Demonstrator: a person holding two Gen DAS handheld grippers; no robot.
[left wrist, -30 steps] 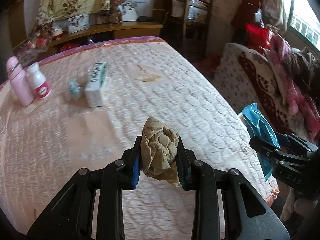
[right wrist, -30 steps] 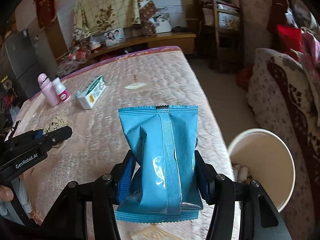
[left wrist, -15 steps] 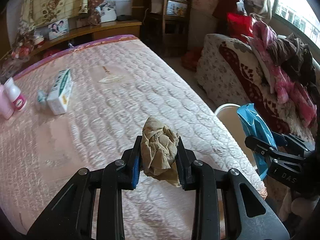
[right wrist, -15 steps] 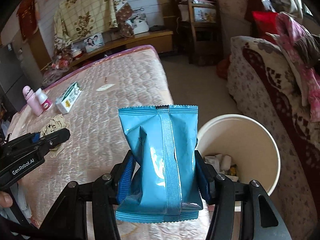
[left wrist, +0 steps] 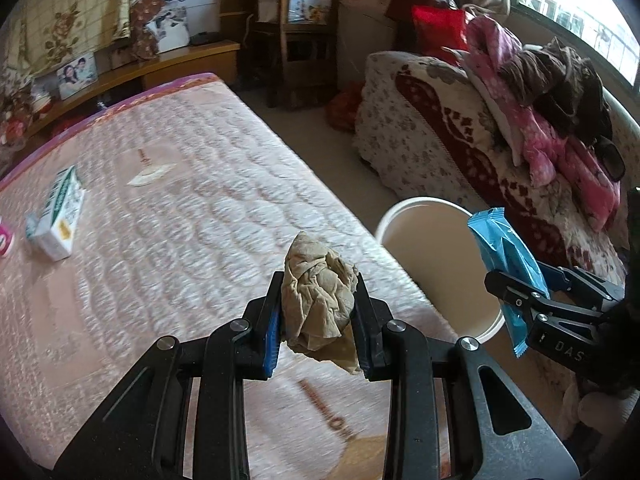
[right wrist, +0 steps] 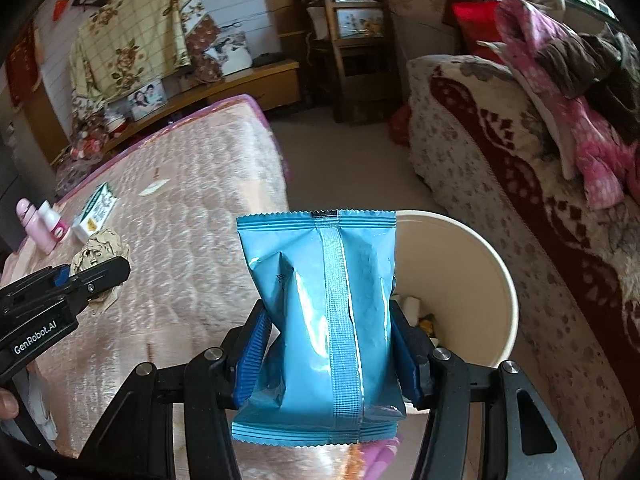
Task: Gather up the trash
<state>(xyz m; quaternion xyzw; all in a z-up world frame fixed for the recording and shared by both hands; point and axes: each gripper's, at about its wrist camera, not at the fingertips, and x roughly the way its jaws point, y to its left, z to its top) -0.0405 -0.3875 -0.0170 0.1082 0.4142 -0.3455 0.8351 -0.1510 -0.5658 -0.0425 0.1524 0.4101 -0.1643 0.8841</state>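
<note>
The crumpled brown paper sits pinched between the blue pads of the left hand-held gripper, held above the near corner of the pink quilted bed. The blue snack packet is clamped upright in the right hand-held gripper, its jaws standing partly apart around the packet's waist, its top seam in front of the rim of the cream waste bin. Bits of rubbish lie at the bin's bottom. Both grippers tilt steeply downward and ride side by side, the right one nearer the bin.

A second ago the bin was only partly visible at the right camera's edge and not at all to the left camera; now its mouth lies just behind the packet and shows beside the bed. Both grips are unchanged.

Farther back on the bed lie a green-and-white box, a small flat wrapper and two pink bottles. Beyond the bin stands a floral sofa heaped with clothes.
</note>
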